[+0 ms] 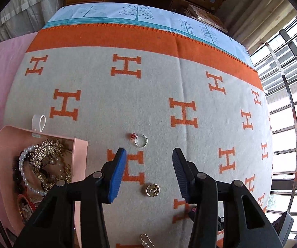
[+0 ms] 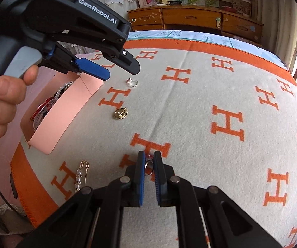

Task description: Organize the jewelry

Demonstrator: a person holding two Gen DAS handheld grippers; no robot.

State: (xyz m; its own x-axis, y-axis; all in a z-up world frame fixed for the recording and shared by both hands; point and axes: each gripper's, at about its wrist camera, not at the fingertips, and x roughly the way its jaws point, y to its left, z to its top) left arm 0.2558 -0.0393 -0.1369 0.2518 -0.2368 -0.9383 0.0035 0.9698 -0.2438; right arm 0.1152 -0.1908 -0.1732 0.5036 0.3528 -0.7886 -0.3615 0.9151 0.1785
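right tongs (image 2: 148, 165): pinching a small ring (image 2: 148, 166) | left tongs (image 1: 149, 172): spread, empty | silver ring (image 1: 141, 140): just ahead of my left tips (nearer than the right) | pink box (image 1: 80, 157): to their left

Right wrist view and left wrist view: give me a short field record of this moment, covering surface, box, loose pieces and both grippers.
surface: blanket with orange H pattern
box: pink box, open, holding pearl strands and gold pieces
loose pieces: silver ring with red stone; round gold brooch; pearl safety pin
left gripper: open, empty, above the blanket
right gripper: shut on a small ring
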